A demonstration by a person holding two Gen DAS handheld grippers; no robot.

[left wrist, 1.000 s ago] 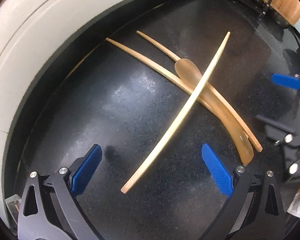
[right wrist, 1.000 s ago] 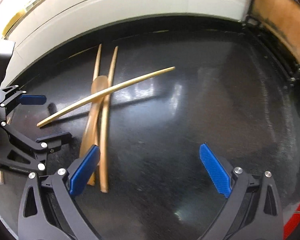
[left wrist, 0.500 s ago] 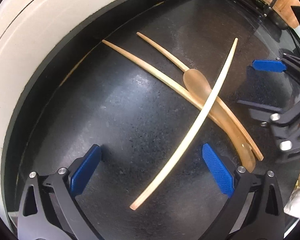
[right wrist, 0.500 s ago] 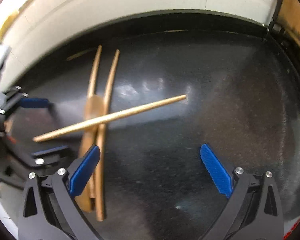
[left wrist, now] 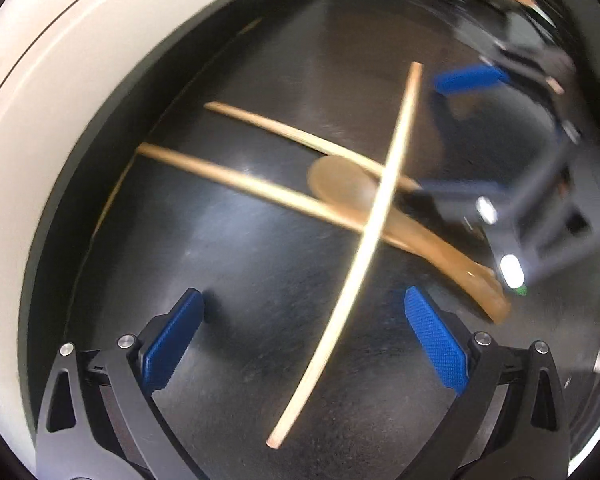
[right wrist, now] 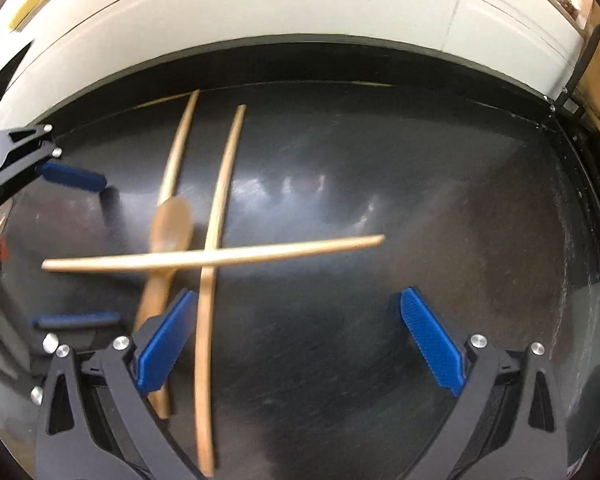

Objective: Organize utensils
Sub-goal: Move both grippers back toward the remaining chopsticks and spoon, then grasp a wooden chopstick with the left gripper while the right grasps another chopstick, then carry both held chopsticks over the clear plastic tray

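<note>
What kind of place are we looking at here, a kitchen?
Probably a kitchen counter. A wooden spoon and three loose chopsticks, one lying across the others, rest on a glossy black countertop backed by a pale wall.

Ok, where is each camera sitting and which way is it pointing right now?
Left wrist: on the left claw, looking down its open blue fingers at the black tabletop; the right claw shows at upper right.
Right wrist: on the right claw, facing the white wall; the left claw shows at left.
Shared: the pale chopstick lying across the wooden spoon.
</note>
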